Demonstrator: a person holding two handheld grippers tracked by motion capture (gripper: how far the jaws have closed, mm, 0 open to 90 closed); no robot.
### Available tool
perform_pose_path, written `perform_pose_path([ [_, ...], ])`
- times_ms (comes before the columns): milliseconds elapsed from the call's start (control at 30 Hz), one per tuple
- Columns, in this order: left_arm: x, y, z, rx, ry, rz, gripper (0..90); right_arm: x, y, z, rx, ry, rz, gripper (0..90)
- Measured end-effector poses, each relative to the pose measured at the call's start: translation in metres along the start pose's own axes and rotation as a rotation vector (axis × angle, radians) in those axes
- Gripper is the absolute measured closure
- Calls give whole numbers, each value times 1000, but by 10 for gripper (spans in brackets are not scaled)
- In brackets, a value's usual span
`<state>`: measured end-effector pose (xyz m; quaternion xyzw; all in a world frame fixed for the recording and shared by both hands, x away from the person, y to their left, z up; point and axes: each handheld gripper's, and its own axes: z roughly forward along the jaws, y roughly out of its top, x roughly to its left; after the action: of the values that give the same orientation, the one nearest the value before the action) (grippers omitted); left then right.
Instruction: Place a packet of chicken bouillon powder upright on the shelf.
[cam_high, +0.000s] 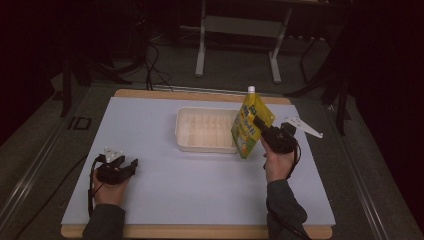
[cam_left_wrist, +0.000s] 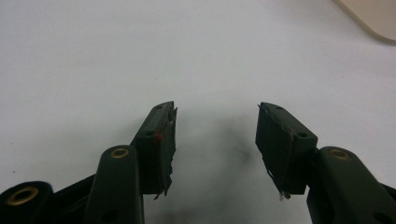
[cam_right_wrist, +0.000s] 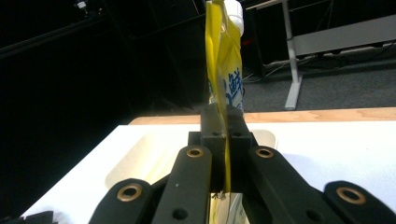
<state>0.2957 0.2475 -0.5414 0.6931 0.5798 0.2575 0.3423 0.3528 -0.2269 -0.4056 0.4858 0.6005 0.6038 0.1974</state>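
Two tongs share the work, but just one carries anything. In the high view, the right tongs (cam_high: 261, 125) pinch a yellow pouch (cam_high: 250, 125) by its edge and hold it up off the tabletop (cam_high: 150, 125), beside the right end of a white tray (cam_high: 182, 131). To do this step well, I would keep the squeeze firm and the pouch upright, cap (cam_high: 251, 89) on top, since a thin edge grip probably lets it swing or slip. The left tongs (cam_high: 131, 165) rest low, well apart from the pouch.

In the left gripper view, the left tongs (cam_left_wrist: 216, 135) stand spread apart with nothing between them.

In the right gripper view, the right tongs (cam_right_wrist: 227, 140) are clamped on the pouch (cam_right_wrist: 229, 70), which rises straight ahead of them: flat, glossy yellow with blue print, topped by a white cap (cam_right_wrist: 233, 14).
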Motion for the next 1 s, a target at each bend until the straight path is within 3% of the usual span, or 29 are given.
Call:
perform_pose_path([
  [667,0,0,0,-1,-1,-1,471,-1,1,22,-14,-17,-32,900],
  [1000,0,0,0,0,-2,-1,470,-6,1,31,-40,-31,-8,900],
])
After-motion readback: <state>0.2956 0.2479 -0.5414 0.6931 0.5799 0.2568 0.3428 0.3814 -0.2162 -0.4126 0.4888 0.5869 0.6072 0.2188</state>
